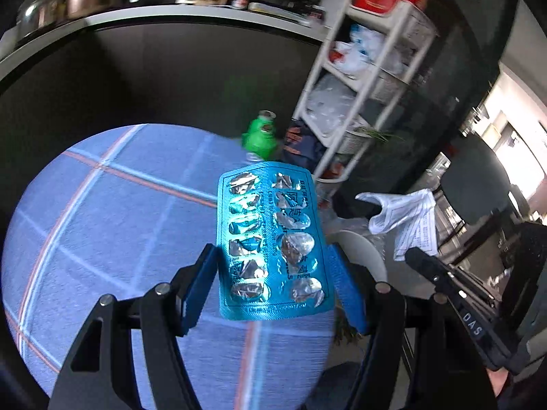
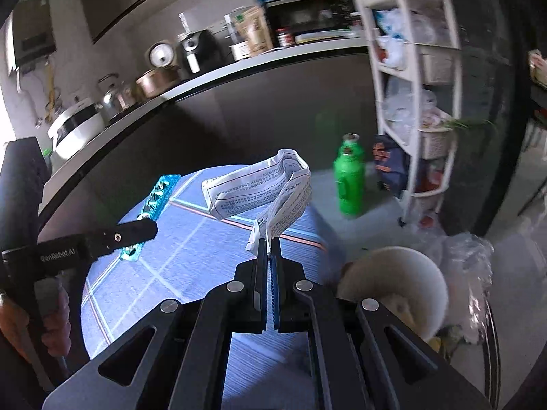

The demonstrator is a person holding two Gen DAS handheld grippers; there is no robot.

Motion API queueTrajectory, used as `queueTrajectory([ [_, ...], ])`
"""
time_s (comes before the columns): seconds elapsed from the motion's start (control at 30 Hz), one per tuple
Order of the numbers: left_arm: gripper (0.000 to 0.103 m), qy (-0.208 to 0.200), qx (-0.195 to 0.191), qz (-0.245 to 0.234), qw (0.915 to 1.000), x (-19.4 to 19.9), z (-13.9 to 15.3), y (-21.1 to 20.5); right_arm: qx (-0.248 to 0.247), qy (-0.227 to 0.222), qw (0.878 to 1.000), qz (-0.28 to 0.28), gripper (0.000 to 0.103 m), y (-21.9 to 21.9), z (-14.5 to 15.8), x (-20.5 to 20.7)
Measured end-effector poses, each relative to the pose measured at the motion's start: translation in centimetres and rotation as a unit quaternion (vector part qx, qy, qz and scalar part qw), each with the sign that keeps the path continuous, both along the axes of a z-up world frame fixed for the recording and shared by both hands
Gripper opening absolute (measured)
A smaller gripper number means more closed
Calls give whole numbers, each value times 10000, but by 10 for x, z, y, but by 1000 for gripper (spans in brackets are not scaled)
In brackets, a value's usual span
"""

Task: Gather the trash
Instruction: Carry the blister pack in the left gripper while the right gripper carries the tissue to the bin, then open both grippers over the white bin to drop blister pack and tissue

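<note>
My left gripper (image 1: 275, 266) is shut on an empty blue blister pack (image 1: 270, 239), gripping it by both long edges above the round table with the blue checked cloth (image 1: 112, 225). It also shows in the right wrist view (image 2: 154, 201). My right gripper (image 2: 272, 244) is shut on a folded printed paper leaflet (image 2: 259, 191), held up over the table's right side; the leaflet also shows in the left wrist view (image 1: 407, 218). A white bin (image 2: 410, 273) with a clear plastic liner stands right of the table, below the right gripper.
A green plastic bottle (image 2: 348, 177) stands on the floor beyond the table. A white shelf rack (image 2: 413, 78) with bags is at the right. A dark counter (image 2: 205, 78) with kitchen appliances runs behind. A dark chair (image 1: 478, 184) is at the right.
</note>
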State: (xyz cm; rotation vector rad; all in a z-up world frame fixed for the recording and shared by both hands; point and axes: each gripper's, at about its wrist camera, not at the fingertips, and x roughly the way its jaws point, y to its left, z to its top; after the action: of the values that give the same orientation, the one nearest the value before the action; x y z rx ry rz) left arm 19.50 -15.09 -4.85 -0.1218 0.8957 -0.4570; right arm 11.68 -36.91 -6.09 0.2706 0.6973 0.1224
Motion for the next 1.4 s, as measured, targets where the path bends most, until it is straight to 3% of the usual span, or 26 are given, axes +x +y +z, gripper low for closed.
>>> queueTrajectory([
  [0.37,66,92,-15,-965,9953,-3,-7,-101,223,305,9961,-794,2,-78,-36,-29],
  [0.77,66,524,91,-1781,9826,19,-53,-191,573,891,9873,-1185,2,-122,-99,-26],
  [1.23,67,1014,551,-2028,9724,56,-125,-231,662,1509,9788,-1218,2,-146,-158,8],
  [1.4,69,1008,569,-2032,9723,64,-135,-237,703,1604,9777,-1157,10,-148,-168,20],
])
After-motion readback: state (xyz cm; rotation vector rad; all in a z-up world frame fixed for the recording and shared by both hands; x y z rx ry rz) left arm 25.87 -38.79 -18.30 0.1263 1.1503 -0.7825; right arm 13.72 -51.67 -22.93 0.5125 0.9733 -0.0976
